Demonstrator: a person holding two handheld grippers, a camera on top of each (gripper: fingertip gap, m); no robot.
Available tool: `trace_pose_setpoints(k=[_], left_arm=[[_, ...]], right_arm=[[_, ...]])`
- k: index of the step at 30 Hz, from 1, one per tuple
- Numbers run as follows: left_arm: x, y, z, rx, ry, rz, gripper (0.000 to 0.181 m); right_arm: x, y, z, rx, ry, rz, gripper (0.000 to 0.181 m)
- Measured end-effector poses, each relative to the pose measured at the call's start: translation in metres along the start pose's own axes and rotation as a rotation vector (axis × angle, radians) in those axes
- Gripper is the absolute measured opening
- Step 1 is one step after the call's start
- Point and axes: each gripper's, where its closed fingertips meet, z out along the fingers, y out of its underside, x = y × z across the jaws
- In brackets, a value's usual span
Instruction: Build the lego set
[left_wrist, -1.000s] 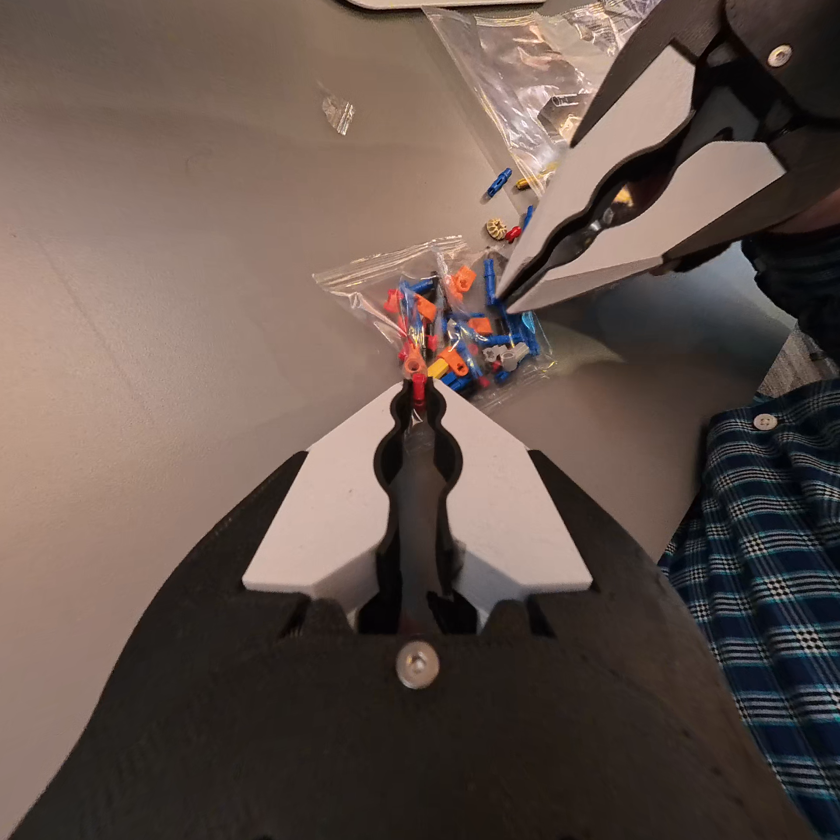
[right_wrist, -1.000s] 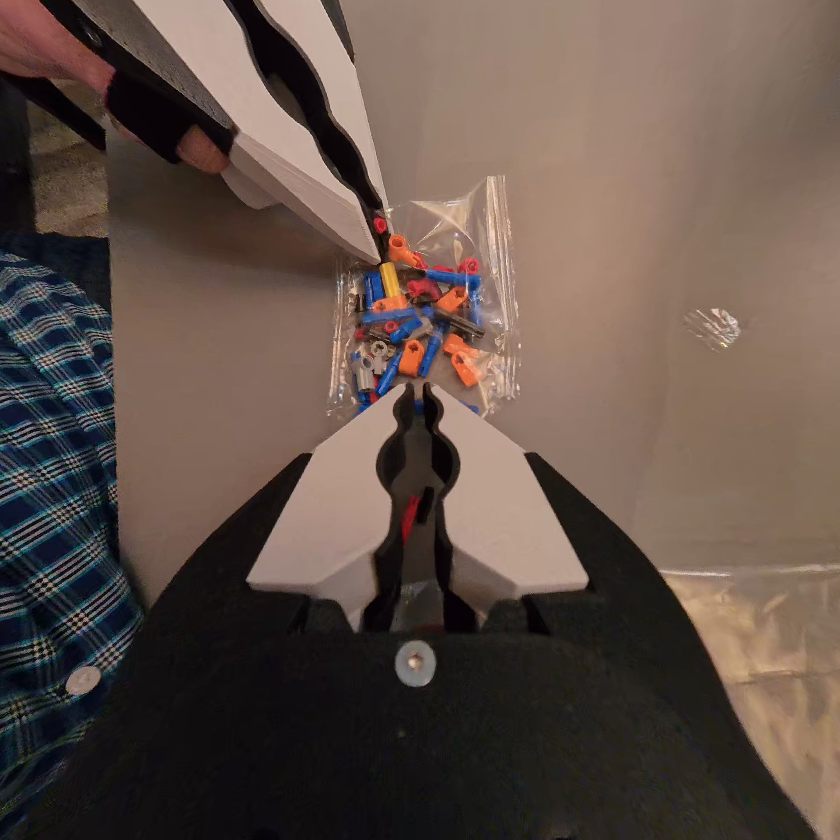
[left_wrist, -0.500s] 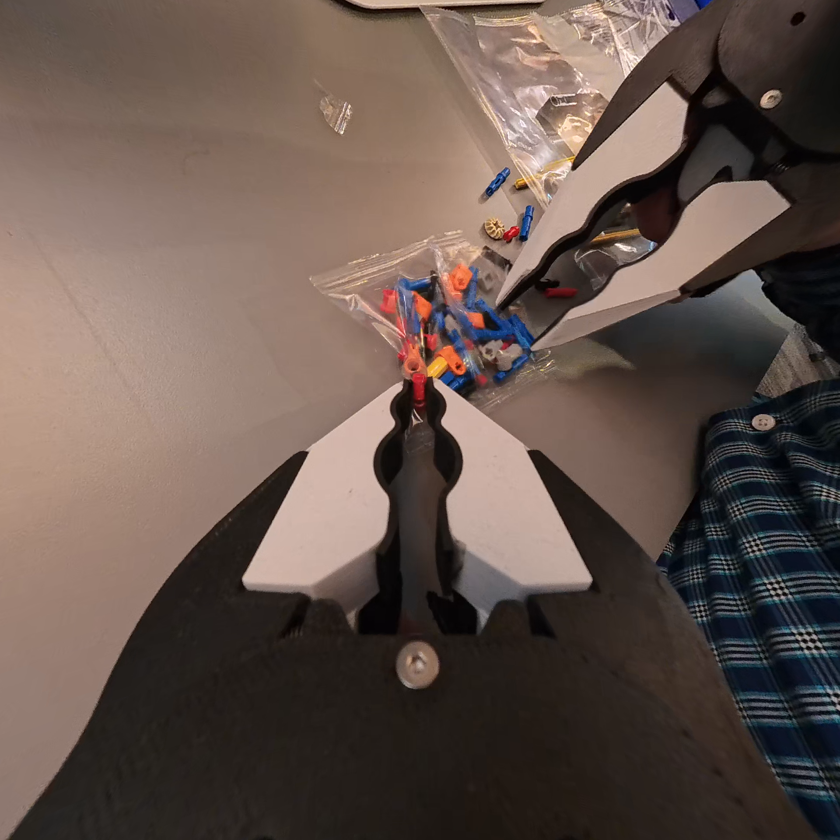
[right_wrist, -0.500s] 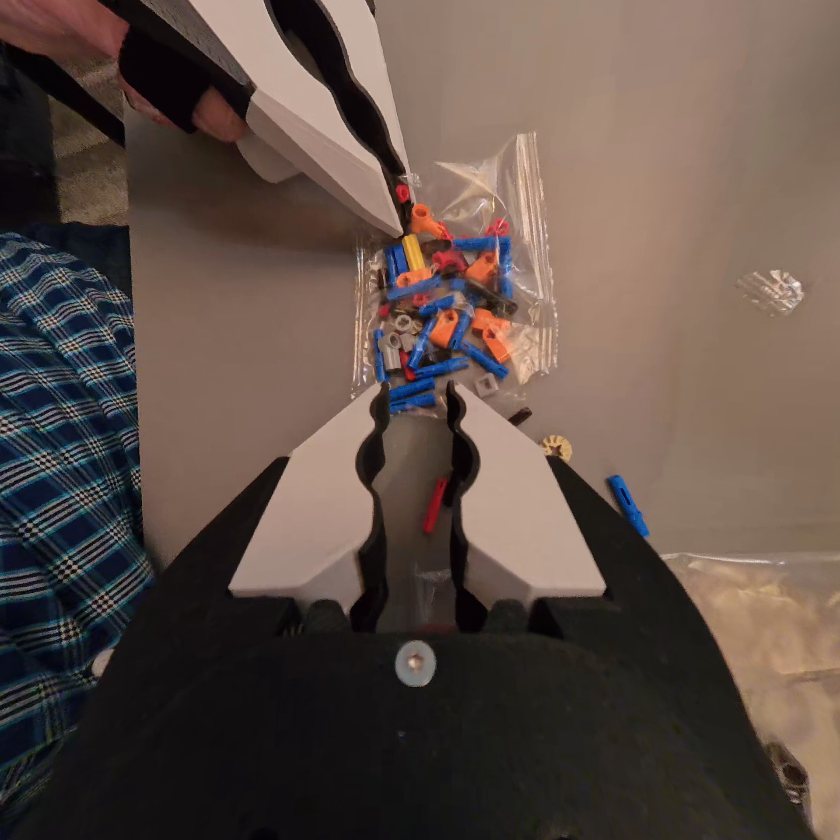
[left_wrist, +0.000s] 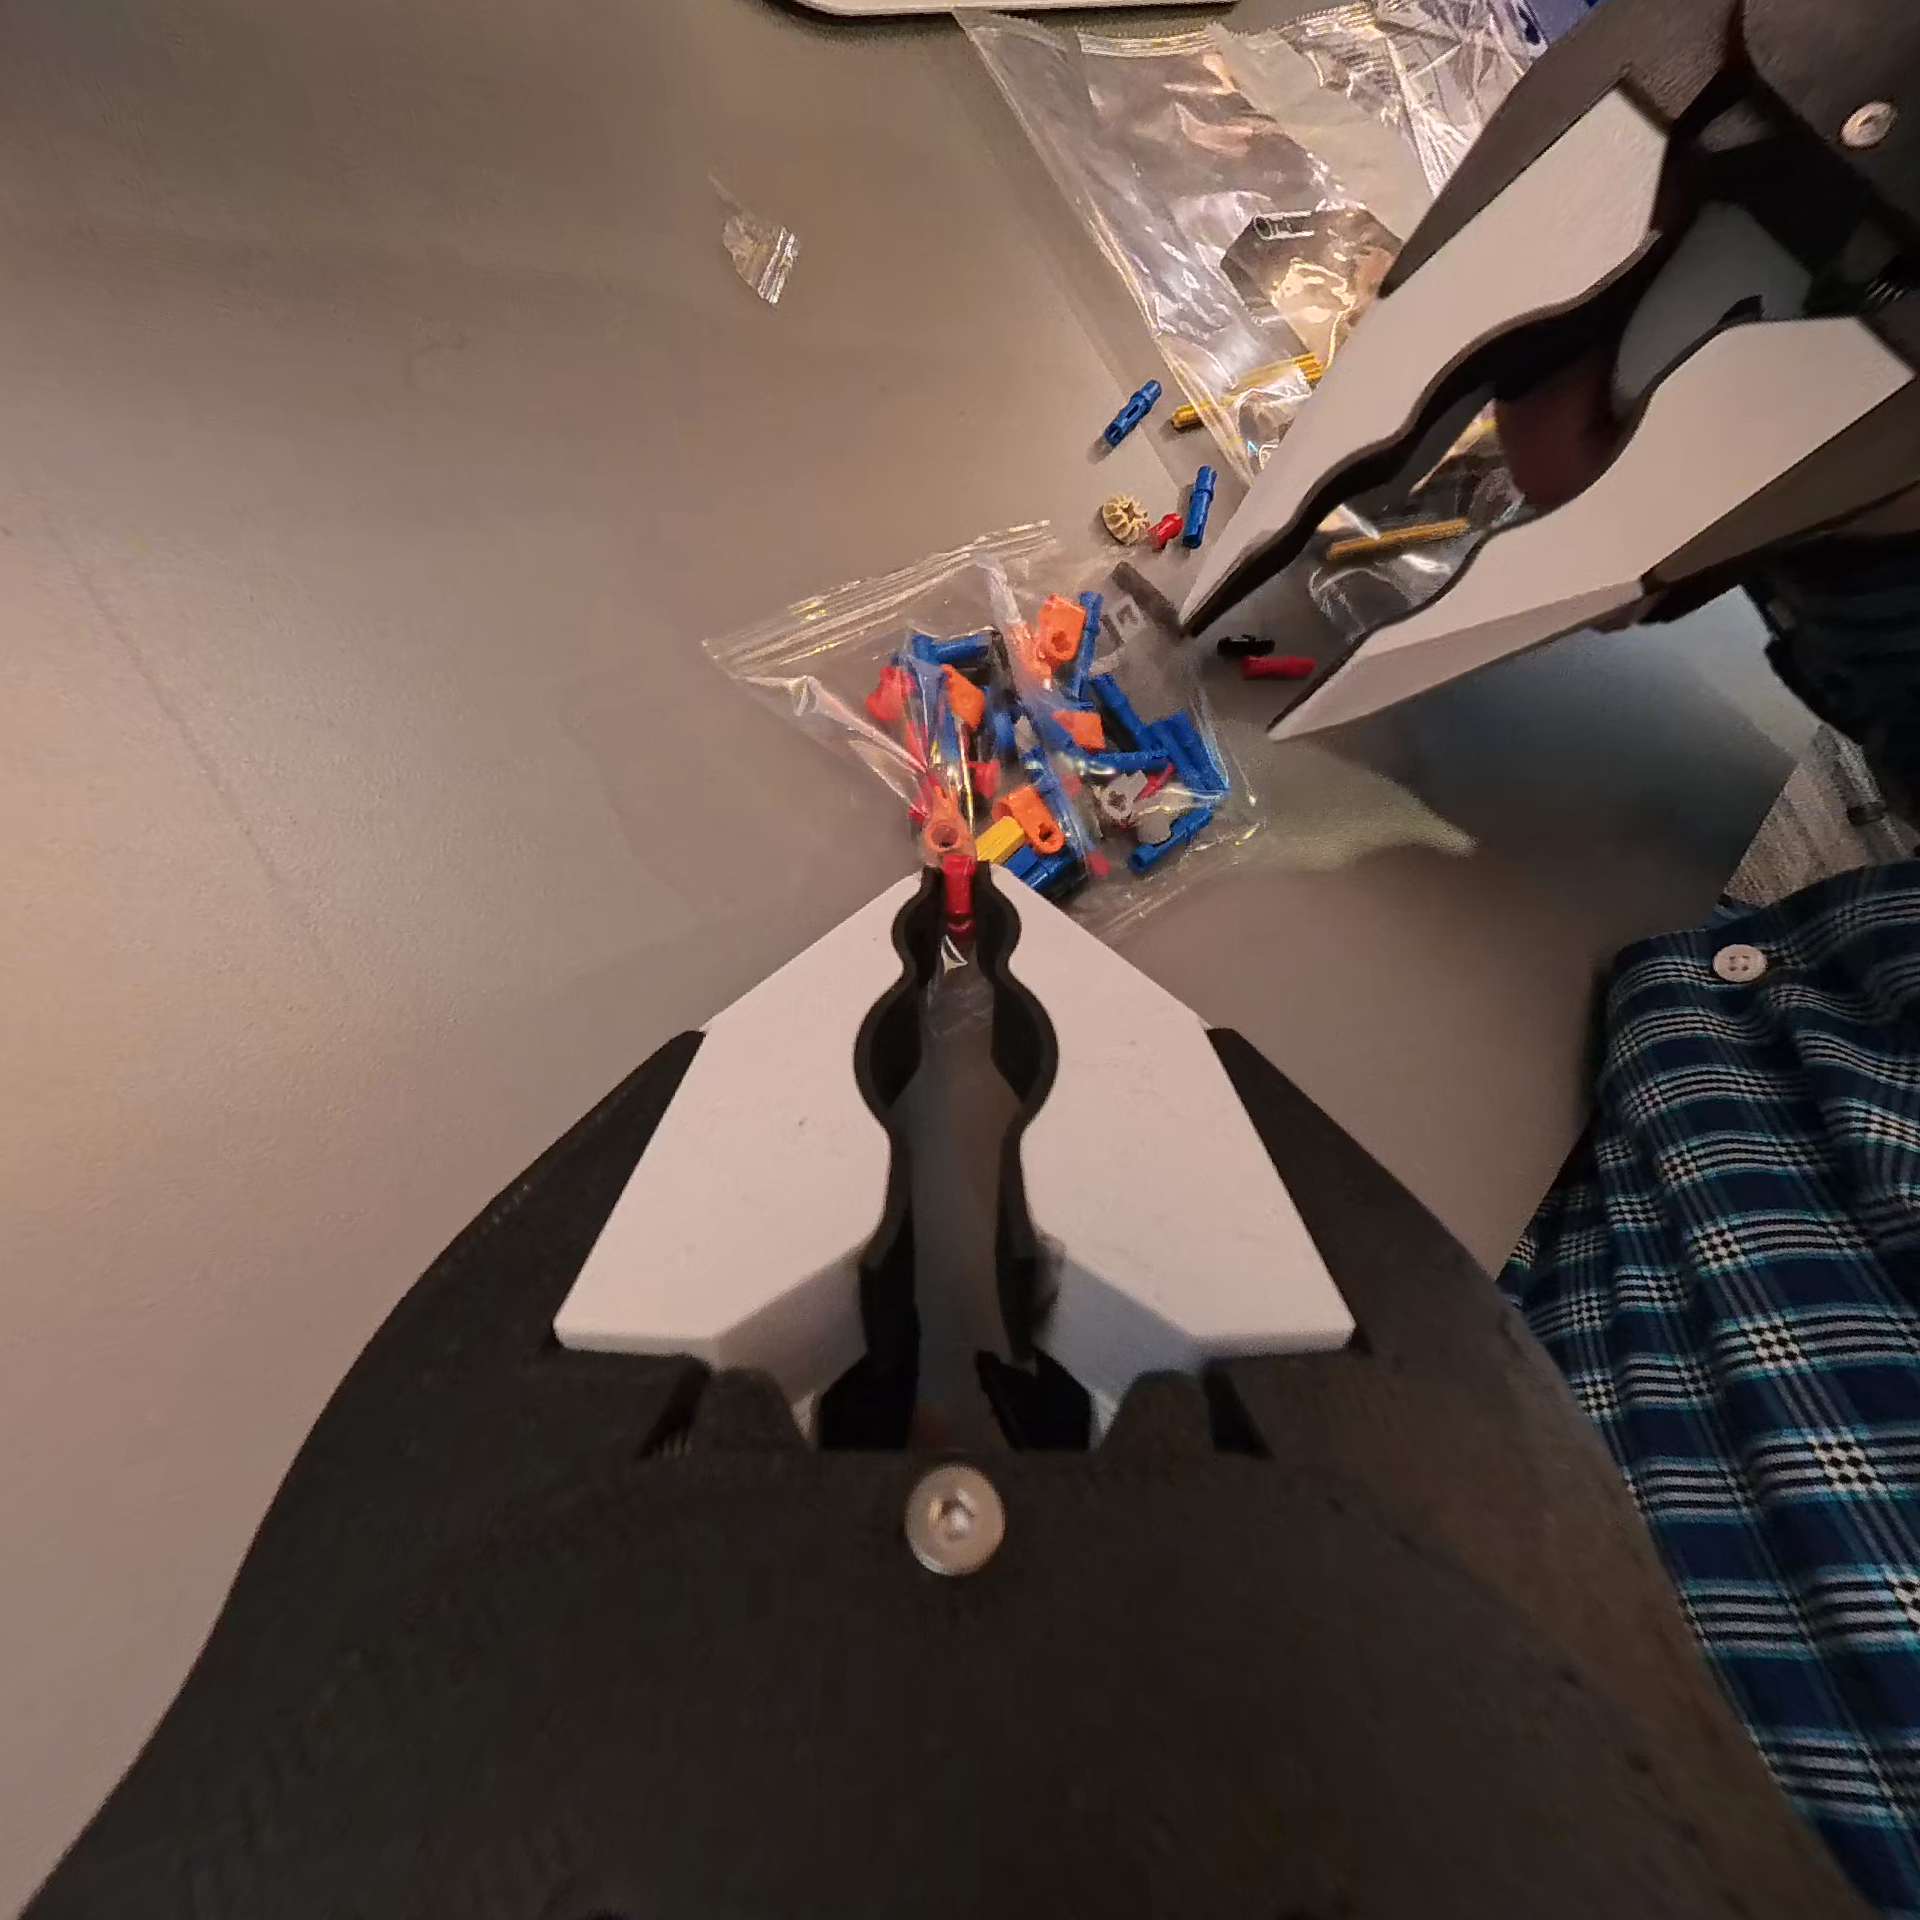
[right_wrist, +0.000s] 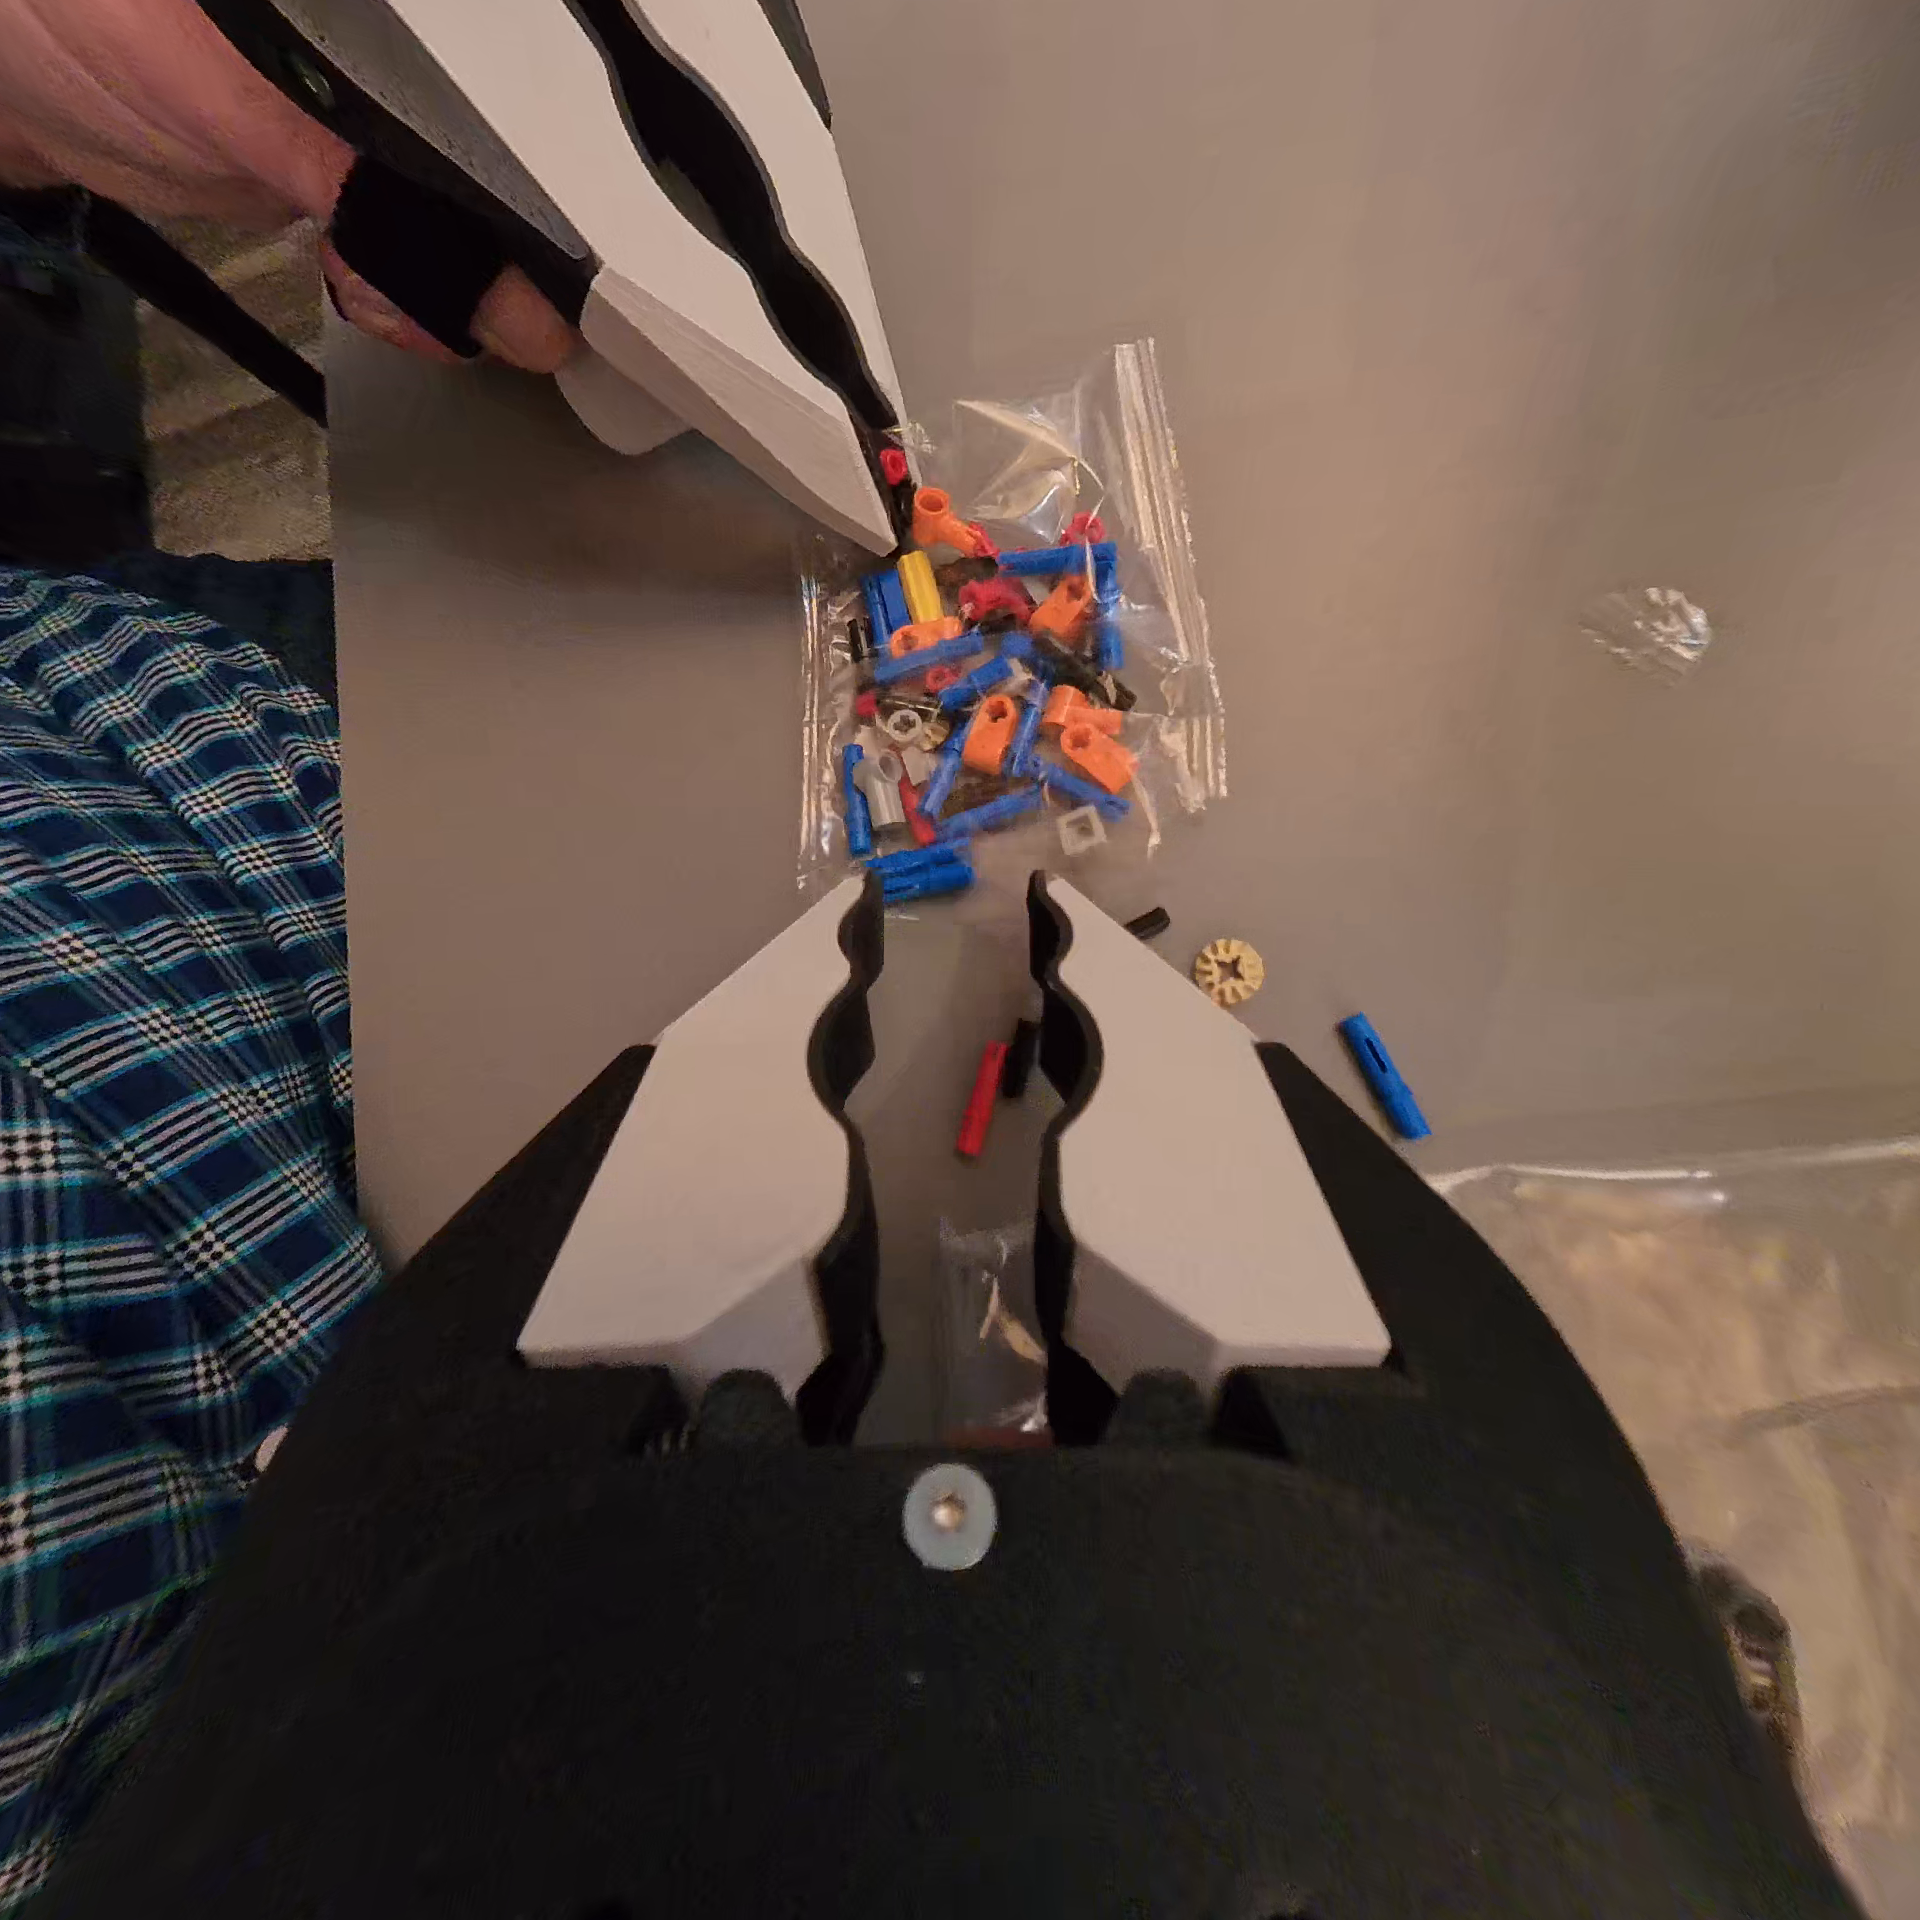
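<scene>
A small clear zip bag (left_wrist: 1039, 727) of blue, orange, red and yellow lego pieces lies on the grey table (left_wrist: 416, 623). My left gripper (left_wrist: 956, 881) is shut on the bag's near corner, with a red piece pinched inside the plastic at its tips. It also shows in the right wrist view (right_wrist: 891, 509) at the bag (right_wrist: 997, 675). My right gripper (right_wrist: 951, 888) is open and empty, just short of the bag's torn end; in the left wrist view (left_wrist: 1236, 681) it hovers to the right of the bag. A loose red pin (right_wrist: 980, 1099) and a black pin (right_wrist: 1020, 1058) lie between its fingers.
A tan gear (right_wrist: 1228, 970) and a blue pin (right_wrist: 1382, 1075) lie loose on the table. A larger clear bag (left_wrist: 1195, 187) with parts lies behind. A plastic scrap (left_wrist: 762, 241) lies apart. A person's plaid shirt (left_wrist: 1766, 1247) is at the table's edge. Left tips to right tips: about 8 centimetres. The left gripper is farther from the tan gear (right_wrist: 1228, 970), some 11 centimetres, than the right, some 4 centimetres. The left camera catches it too, in the left wrist view (left_wrist: 1132, 522).
My right gripper has opened and drawn back from the bag. The red and black pins now lie bare between its fingers. My left gripper keeps its hold on the bag's corner.
</scene>
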Motion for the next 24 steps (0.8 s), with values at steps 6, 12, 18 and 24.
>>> trace_pose_setpoints(k=[6,12,18,24], left_arm=[[-0.001,0.0,-0.002,0.003,-0.008,0.0,0.003],[-0.001,-0.001,-0.001,0.002,-0.01,0.001,0.003],[0.0,-0.001,-0.001,0.003,-0.011,0.002,0.003],[0.001,-0.003,-0.004,0.022,-0.014,0.029,0.003]], right_arm=[[0.009,0.011,-0.013,0.001,0.035,0.036,0.026],[0.012,0.021,-0.019,-0.005,0.053,0.056,0.026],[0.008,0.02,-0.019,0.007,0.049,0.05,0.025],[0.0,0.008,-0.012,0.042,0.036,0.021,0.024]])
